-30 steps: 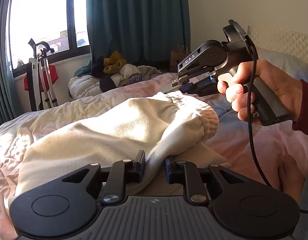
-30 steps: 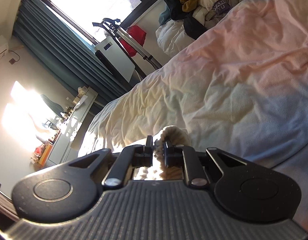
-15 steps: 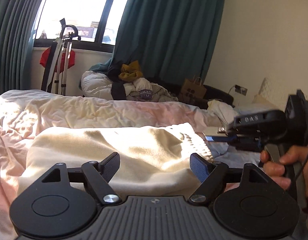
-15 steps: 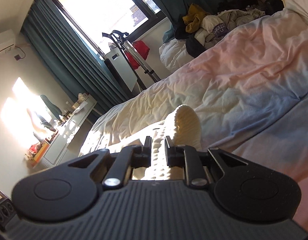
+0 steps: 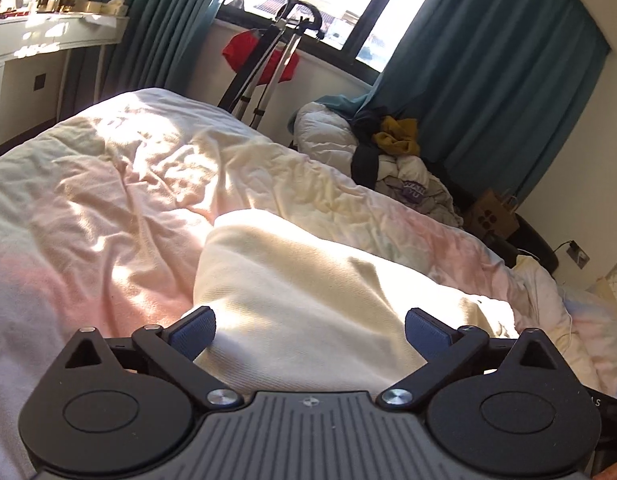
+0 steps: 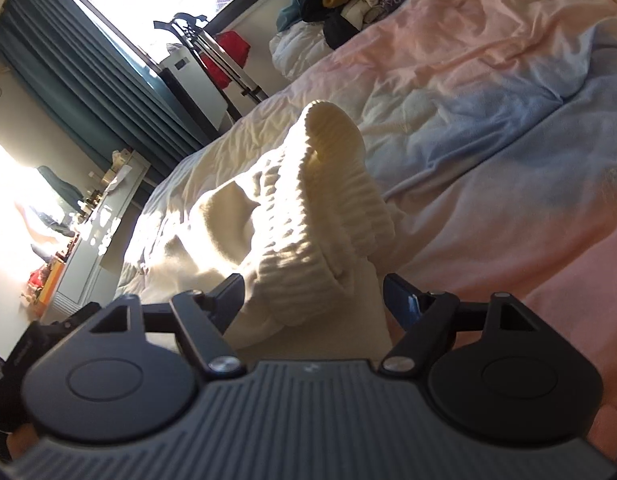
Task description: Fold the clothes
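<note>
Left gripper (image 5: 310, 334) spread wide, jaws just been opening; cream sweatpants (image 5: 308, 300) lie between the blue pads (image 5: 194, 330) but neither pad presses the cloth, so nothing held. Right gripper (image 6: 312, 296) also apart, jaws just been opening too; the ribbed cuff (image 6: 328, 216) of the sweatpants sits bunched between its fingers, the left one looks just beside or brushing the knit (cannot tell if touching), the right blue pad (image 6: 400, 300) clear of it. Not gripped.

Sweatpants rest on the bed, on a rumpled pink, cream and pale-blue duvet (image 5: 108, 184), sunlit, cuff end standing up a little in the right wrist view.

Writing: grey garment in the clothes pile (image 5: 404, 172) past the bed has purple print, reads partly "WAN" over "YU" in the right wrist view (rest hidden by folds). Brown paper bag (image 5: 494, 218) by the teal curtain (image 5: 496, 80) has dark dots, no readable text. Letter "S" shows at the right edge of the left view on a dark part; rest cut off. Small logo on each gripper body, too small to read
</note>
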